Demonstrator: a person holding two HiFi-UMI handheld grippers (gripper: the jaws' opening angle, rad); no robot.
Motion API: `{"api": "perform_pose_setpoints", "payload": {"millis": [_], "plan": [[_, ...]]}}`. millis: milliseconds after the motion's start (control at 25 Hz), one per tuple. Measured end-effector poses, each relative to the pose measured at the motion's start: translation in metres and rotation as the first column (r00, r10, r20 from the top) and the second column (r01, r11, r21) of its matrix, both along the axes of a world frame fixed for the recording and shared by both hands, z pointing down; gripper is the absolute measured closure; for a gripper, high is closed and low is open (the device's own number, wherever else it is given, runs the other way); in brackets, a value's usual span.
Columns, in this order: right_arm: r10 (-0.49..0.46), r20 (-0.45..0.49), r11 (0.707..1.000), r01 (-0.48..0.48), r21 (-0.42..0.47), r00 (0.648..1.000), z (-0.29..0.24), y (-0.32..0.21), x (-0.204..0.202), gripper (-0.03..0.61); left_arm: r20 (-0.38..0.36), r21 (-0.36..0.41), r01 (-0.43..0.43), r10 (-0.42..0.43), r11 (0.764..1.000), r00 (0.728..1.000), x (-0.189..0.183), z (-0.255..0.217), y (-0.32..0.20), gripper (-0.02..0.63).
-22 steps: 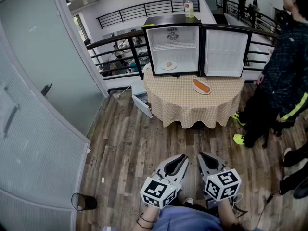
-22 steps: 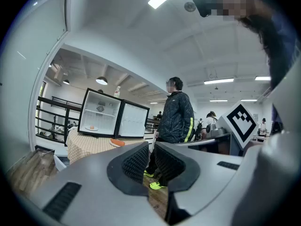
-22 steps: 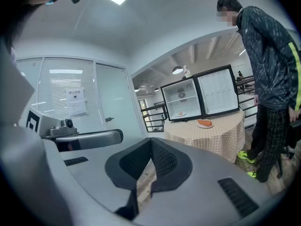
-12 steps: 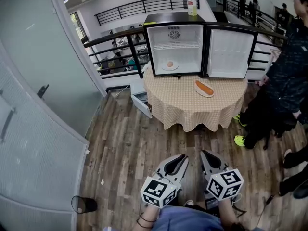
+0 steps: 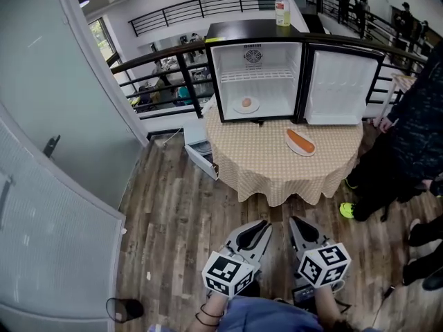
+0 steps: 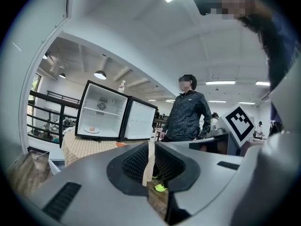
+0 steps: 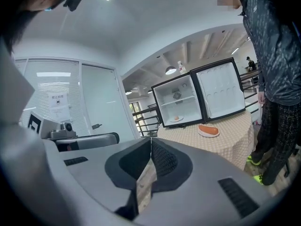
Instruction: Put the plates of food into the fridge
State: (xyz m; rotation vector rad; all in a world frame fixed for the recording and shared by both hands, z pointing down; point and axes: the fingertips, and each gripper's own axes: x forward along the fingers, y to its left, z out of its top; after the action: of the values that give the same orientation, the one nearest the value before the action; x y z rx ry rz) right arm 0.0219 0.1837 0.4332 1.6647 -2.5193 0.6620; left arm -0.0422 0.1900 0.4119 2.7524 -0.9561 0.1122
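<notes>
Nearest, above the wooden floor [image 5: 180, 213]: left gripper [image 5: 260, 225] and right gripper [image 5: 295, 223], side by side, jaws of each pressed together, nothing between them. Beyond: round table [image 5: 263, 161] in checked cloth, bearing one plate of orange food [image 5: 300, 142] near its right side, well apart from both grippers. Farthest, at back of same table: small fridge [image 5: 259, 88], door [image 5: 342, 81] swung open, second plate [image 5: 246, 104] inside on its bottom, bottle [image 5: 282, 9] on top.

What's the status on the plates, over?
Shut, empty: left hand-held gripper, right hand-held gripper. In open fridge: first plate; second plate on table. A person stands beside table.
</notes>
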Motion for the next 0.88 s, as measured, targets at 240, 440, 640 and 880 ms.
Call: {"api": "perform_pose_setpoints", "payload": {"millis": [240, 440, 640, 880], "plan": [[0.030, -0.009, 1.000, -0.030, -0.009, 1.000, -0.002, -0.062, -0.021, 0.560, -0.004, 0.000, -0.037, 0.037, 0.999, 0.999, -0.019, -0.003, -0.066, 0.572], [0.056, -0.015, 0.998, -0.056, -0.005, 0.998, -0.001, -0.106, -0.045, 0.560, -0.011, 0.010, -0.061, 0.061, 0.998, 0.998, -0.044, -0.005, -0.114, 0.572], [0.090, -0.020, 0.996, -0.090, -0.011, 0.996, 0.007, -0.133, -0.056, 0.560, -0.013, 0.001, -0.088, 0.088, 0.996, 0.996, -0.062, 0.000, -0.146, 0.574], [0.154, -0.034, 0.987, -0.155, -0.035, 0.988, 0.014, -0.143, -0.047, 0.560, -0.022, -0.034, -0.141, 0.141, 0.989, 0.990, -0.059, 0.012, -0.159, 0.573]]}}
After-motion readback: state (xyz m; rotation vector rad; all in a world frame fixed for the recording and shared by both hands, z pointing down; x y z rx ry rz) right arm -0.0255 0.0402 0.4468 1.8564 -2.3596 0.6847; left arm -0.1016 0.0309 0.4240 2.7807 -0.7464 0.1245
